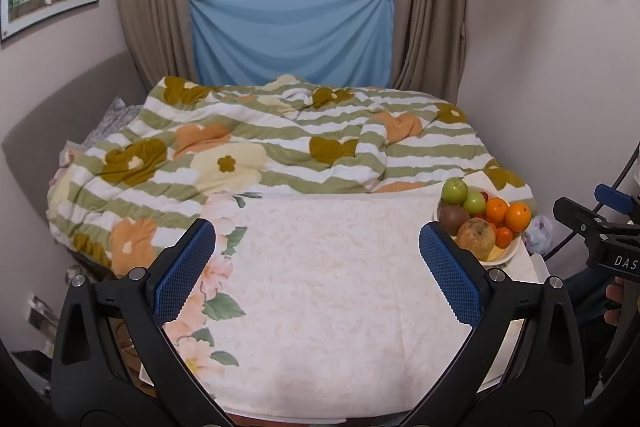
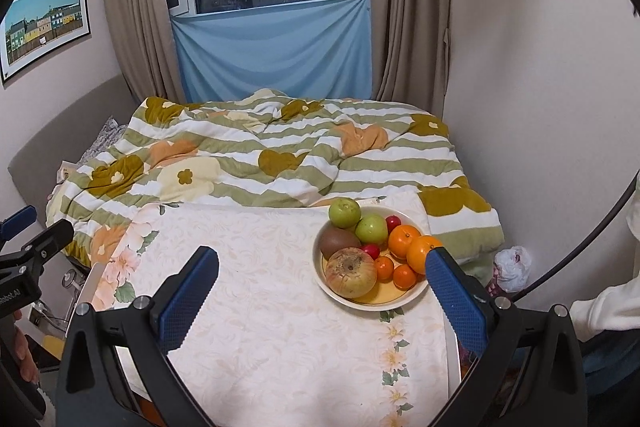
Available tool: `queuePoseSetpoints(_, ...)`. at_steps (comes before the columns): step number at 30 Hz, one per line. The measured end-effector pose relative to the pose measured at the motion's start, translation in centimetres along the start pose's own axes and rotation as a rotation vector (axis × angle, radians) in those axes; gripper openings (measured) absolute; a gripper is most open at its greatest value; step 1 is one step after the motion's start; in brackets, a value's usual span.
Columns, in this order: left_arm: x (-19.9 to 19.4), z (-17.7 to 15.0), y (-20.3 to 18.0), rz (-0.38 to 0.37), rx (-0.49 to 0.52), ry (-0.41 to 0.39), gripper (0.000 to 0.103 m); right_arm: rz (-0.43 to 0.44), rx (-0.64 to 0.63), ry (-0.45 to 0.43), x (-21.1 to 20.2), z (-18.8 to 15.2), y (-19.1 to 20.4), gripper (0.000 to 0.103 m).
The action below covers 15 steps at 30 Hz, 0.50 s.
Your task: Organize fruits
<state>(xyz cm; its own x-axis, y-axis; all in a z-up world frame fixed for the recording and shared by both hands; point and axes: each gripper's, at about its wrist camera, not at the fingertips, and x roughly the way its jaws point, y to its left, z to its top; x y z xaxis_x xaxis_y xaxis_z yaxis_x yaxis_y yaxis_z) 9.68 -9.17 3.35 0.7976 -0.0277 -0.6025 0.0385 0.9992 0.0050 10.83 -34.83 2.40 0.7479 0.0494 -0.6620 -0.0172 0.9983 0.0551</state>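
Observation:
A white bowl (image 2: 338,295) of fruit stands on the table's far right part. It holds two green apples (image 2: 344,212), a brown kiwi (image 2: 338,242), a big yellowish-brown apple (image 2: 351,272), oranges (image 2: 403,241), small tangerines and small red fruits. My right gripper (image 2: 322,259) is open and empty above the table, its right finger just right of the bowl. My left gripper (image 1: 316,235) is open and empty over the table's middle; the bowl (image 1: 507,255) lies beside its right finger.
The table carries a white floral cloth (image 2: 280,327). Behind it is a bed with a striped flowered quilt (image 2: 260,147). A white plastic bag (image 2: 514,267) lies right of the table by the wall. Curtains and a window stand at the back.

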Motion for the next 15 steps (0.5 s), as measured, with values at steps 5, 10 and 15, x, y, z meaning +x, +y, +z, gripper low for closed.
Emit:
queuePoseSetpoints(5, -0.09, -0.03, 0.06, -0.001, 0.0, -0.001, 0.103, 0.001, 0.001, 0.0, 0.0, -0.03, 0.0, 0.103)
queuePoseSetpoints(10, -0.15, -0.01, -0.06, -0.014, -0.008, 0.0, 0.103, 0.001, 0.0, -0.001, 0.02, -0.03, -0.02, 0.103)
queuePoseSetpoints(15, -0.19, 0.11, -0.82, -0.019, -0.011, 0.001, 0.103, -0.005, 0.007, 0.0, -0.18, 0.02, -0.02, 0.103)
